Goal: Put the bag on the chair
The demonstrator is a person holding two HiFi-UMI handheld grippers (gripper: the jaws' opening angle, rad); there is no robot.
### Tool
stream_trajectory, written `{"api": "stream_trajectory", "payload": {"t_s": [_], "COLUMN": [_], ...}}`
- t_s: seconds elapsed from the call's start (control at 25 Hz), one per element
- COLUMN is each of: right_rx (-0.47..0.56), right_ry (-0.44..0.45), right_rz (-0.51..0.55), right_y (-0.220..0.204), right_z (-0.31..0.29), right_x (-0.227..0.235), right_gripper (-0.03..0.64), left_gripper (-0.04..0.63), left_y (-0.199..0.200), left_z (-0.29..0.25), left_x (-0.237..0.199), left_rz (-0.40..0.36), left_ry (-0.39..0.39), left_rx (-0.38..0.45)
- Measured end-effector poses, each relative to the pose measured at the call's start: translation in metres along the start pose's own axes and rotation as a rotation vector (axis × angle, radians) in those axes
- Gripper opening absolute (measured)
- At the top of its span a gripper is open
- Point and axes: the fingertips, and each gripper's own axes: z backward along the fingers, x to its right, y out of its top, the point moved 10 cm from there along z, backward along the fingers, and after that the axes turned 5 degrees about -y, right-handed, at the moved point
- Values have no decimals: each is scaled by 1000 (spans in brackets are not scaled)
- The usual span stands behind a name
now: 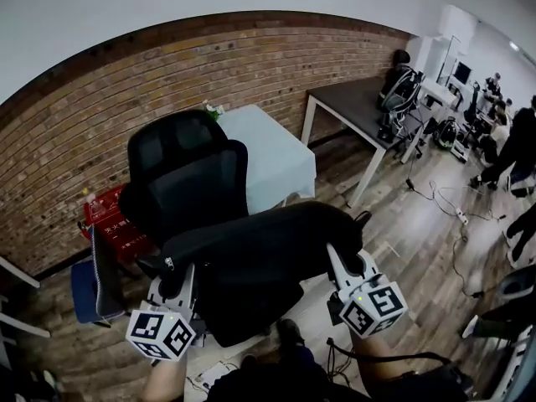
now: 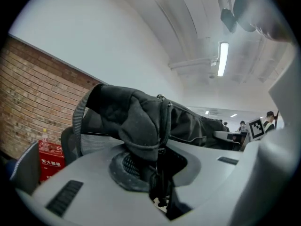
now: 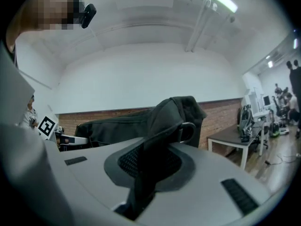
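- Running across the far side, well beyond both your grippers, the brick wall fills the background.
- A dark desk stands ahead of your right gripper and off to its right, well away from it.
- A table under a pale cloth sits against the wall, ahead of the gap between your two grippers and just behind the chair.
- The black office chair is straight ahead of your left gripper, with its backrest upright and facing you.
- The black bag hangs stretched between your two grippers, one end in each. From your head view it lies over the chair's seat, nearer you than the backrest. You cannot tell from these views whether it rests on the seat.
- Your left gripper has its jaws drawn narrow and clamped on a bunched fold and strap at the bag's left end. In the left gripper view the fabric bulges up out of the pinch.
- Your right gripper has its jaws nearly together, pinching a strap at the bag's right end. In the right gripper view the strap rises from the jaws to the bag's body.
- A red carton sits at the foot of the wall, ahead and to the left of your left gripper.
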Motion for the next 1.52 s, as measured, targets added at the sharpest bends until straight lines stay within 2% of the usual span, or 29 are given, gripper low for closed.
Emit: {"api": "stream_trajectory", "payload": {"t_s": [0.28,0.48,1.12,1.28,1.52], "right_rx": [-26,-46,-91,-128,-166], "right_ry": [158,244,510,532,509], "right_rz": [14,17,5,2,17], "right_y": [4,2,-7,-22,-49], "right_z": [-72,-110,-215,-240,-262], "right_x": [27,41,58,45,20], "right_gripper": [49,49,49,49,49], "left_gripper": [64,64,63,63,63], "left_y": [-1,-7,-11,-17,-32], "left_z": [-16,-28,-51,-49,-42], "left_x": [-3,-6,-6,-23,-61], "left_rz": [2,-1,-10,-8,16], "left_ry": [146,219,493,535,539], "left_rx": [15,49,85,67,39]}}
